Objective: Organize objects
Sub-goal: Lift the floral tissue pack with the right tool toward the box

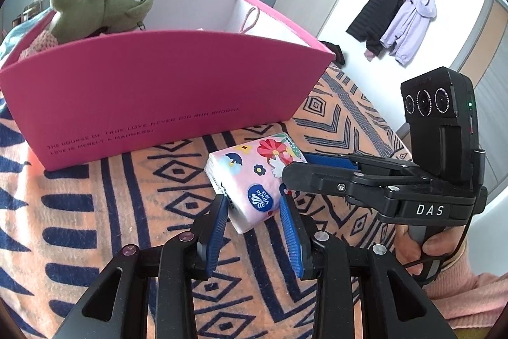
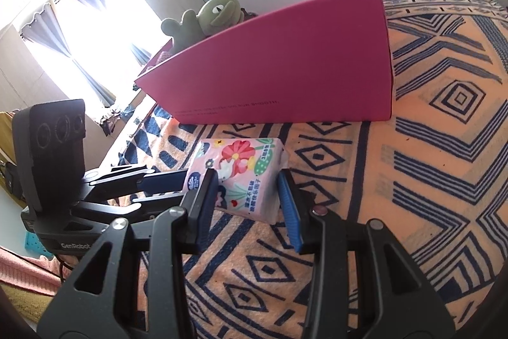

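Both the left gripper [image 1: 254,212] and the right gripper [image 2: 247,196] are spread around the pink floral "Vinda" tissue pack [image 1: 254,180] lying on the orange-and-navy patterned blanket [image 1: 95,212]. The right gripper's body reads "DAS", the left's "GenRobot". Beyond the pack stands a magenta cardboard box [image 1: 152,91] printed "THE COURSE OF TRUE LOVE NEVER DID RUN SMOOTH", holding a green plush frog [image 1: 101,8].

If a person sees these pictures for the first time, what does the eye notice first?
First comes the big pink box standing on the patterned blanket, with a green plush frog sticking out of its top. Just in front of it lies a flowery tissue pack, with the left gripper and right gripper at two sides.
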`<control>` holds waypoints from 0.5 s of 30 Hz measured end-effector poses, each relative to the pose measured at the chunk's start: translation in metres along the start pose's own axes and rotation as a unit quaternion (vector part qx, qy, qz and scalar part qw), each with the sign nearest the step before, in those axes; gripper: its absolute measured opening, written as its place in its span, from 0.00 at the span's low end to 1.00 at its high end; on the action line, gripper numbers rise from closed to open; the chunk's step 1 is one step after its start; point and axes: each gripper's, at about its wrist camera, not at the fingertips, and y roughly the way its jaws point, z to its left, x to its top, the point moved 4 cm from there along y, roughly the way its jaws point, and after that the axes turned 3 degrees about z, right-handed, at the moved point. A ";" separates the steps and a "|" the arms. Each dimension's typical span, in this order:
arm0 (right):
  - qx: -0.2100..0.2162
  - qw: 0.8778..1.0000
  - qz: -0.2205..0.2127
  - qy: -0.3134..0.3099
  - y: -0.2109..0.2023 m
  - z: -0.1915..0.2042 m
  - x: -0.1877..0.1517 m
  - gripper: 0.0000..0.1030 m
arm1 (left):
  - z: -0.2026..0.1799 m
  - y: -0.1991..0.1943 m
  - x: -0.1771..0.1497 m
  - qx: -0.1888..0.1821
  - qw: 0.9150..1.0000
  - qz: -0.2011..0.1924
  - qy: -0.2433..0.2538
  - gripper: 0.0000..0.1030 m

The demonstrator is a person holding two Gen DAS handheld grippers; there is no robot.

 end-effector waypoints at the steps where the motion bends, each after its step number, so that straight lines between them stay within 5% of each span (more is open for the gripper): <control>1: -0.002 1.000 -0.001 -0.002 -0.001 0.001 0.000 0.41 | 0.000 -0.001 0.000 0.000 1.000 -0.001 0.001 0.33; 15: -0.003 1.000 -0.016 -0.008 -0.009 0.008 0.003 0.41 | -0.004 -0.013 0.005 0.001 1.000 -0.014 0.014 0.33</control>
